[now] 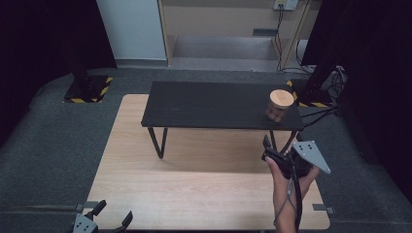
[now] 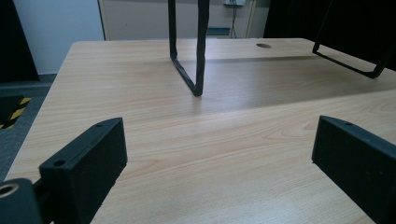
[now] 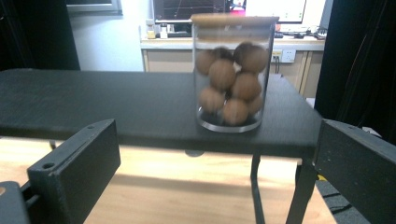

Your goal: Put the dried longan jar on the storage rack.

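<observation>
From the high view, no brand, label or readable writing shows on anything. One light wooden table (image 1: 204, 194) stands on grey carpet, and one low black shelf (image 1: 214, 104) on thin metal legs sits on its far half. One glass jar (image 1: 278, 108) with a round wooden lid (image 1: 282, 98) stands at the shelf's right front corner, close to both edges. The right gripper (image 1: 266, 145), held in a hand (image 1: 286, 187) near the table's right edge, points toward that corner and is apart from the jar; its jaws look spread, though they are small and dark here. The left gripper (image 1: 114, 216) sits at the table's near left edge with its two jaws parted. Yellow-and-black hazard tape marks two stand bases on the floor behind, and cables trail at the far right.

The left gripper view has both black jaws set wide over bare wood grain, with nothing between them. One looped shelf leg (image 2: 189, 56) stands ahead on the table (image 2: 233, 140).

In the right gripper view the jaws are wide and hold nothing. The jar (image 3: 232, 74) stands upright near the shelf (image 3: 116, 109) corner, holding about eight brown walnut-like balls (image 3: 224, 74); those at the back are hard to count. Behind are pale walls, a desk and lit screens whose writing is too blurred to read.
</observation>
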A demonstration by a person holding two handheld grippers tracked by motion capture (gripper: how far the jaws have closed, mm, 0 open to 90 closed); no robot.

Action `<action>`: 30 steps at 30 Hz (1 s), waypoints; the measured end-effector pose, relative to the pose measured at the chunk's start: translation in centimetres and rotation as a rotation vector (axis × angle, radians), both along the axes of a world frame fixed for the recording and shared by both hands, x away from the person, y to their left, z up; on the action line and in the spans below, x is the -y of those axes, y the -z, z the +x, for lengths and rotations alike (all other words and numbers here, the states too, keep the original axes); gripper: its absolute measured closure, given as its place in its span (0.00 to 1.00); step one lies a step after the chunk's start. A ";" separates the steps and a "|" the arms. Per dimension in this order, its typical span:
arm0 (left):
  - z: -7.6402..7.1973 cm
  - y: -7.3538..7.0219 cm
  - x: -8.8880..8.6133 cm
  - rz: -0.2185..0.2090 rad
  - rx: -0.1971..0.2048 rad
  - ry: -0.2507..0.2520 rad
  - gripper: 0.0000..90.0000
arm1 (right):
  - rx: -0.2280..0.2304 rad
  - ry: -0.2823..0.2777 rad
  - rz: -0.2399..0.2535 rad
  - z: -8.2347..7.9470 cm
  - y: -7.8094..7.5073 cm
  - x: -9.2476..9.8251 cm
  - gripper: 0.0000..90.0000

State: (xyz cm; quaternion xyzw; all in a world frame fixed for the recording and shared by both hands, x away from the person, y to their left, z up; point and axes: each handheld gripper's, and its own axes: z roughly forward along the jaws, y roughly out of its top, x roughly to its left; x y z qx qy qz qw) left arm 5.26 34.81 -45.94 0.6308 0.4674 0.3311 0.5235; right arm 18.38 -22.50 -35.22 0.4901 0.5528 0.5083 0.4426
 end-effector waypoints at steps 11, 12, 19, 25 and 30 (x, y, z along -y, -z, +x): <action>0.9 -0.3 0.2 0.015 0.020 -0.002 0.02 | -0.031 -0.020 0.040 -4.0 4.8 -0.2 0.01; 1.2 -0.4 0.2 0.022 0.024 -0.004 0.02 | -0.033 -0.019 0.044 -4.3 5.3 -0.1 0.01; 1.8 -1.0 -0.1 0.042 0.044 -0.014 0.02 | -0.043 -0.009 0.058 -5.9 7.3 0.2 0.01; 2.5 -1.1 -0.5 0.052 0.052 -0.030 0.02 | -0.030 0.009 0.066 -7.1 9.6 0.6 0.02; 3.2 -0.9 -0.8 0.059 0.047 -0.041 0.02 | -0.031 0.008 0.052 -7.8 10.1 0.6 0.02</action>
